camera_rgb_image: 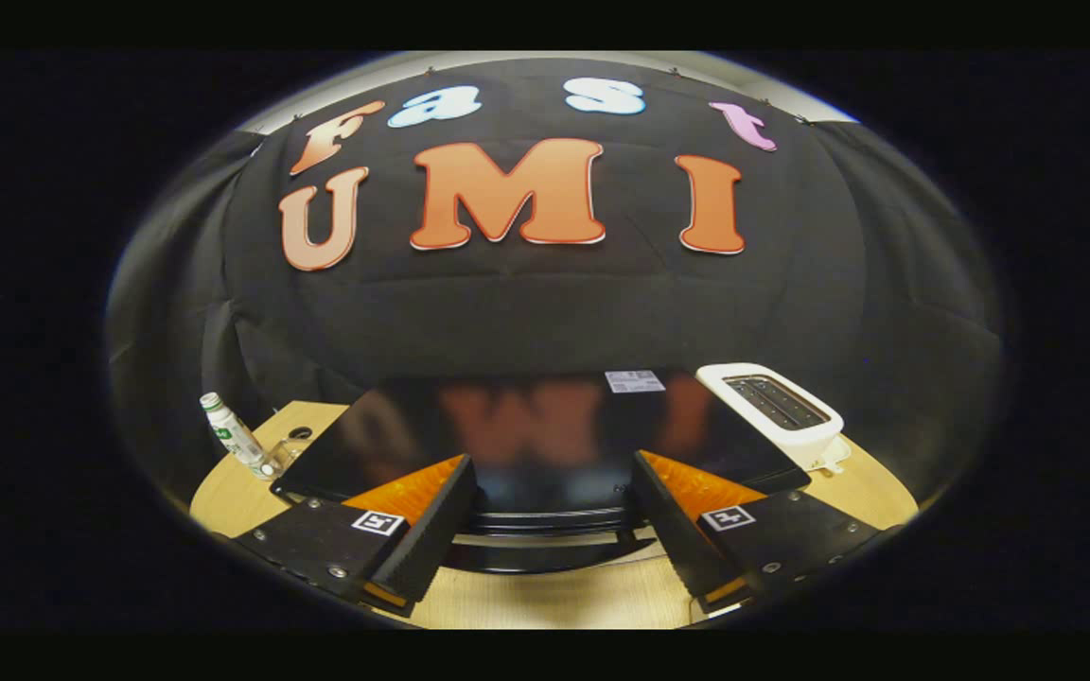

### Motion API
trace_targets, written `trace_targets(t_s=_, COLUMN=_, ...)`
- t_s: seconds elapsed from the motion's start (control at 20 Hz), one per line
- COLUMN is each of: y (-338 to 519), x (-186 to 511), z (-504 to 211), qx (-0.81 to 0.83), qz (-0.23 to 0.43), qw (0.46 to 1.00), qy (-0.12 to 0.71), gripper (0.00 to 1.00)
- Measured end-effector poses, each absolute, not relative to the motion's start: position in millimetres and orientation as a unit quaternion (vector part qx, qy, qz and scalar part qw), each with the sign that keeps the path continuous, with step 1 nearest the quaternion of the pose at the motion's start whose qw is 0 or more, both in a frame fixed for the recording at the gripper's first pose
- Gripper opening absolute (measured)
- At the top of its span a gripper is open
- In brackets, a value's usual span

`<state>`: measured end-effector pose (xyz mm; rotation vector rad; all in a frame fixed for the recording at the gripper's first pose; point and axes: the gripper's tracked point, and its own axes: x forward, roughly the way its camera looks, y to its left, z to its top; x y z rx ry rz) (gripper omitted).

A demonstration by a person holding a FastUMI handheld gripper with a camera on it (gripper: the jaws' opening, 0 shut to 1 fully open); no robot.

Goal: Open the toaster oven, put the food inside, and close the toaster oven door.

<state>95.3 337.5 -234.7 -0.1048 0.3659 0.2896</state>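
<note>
While spread, fingers (pixel 550 539) over toaster oven (pixel 545 445)

toaster oven (pixel 545 445): you see a glossy black top, mirror-like
table (pixel 545 601): pale wood, matt
toaster (pixel 777 411): smooth white plastic
bottle (pixel 235 437): your clear plastic

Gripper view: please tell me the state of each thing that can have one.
toaster oven: glossy black top in view just ahead of the fingers; door state cannot be told.
hand-held gripper: open, holding nothing.
bottle: tilted, cap on.
white toaster: slots empty.
</note>
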Motion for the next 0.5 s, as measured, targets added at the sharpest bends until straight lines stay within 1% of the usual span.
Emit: trace_targets(t_s=0.5, y=320.7, x=57.3, z=-237.4, qx=-0.048, qz=0.143, qw=0.969, qy=0.198, gripper=0.99)
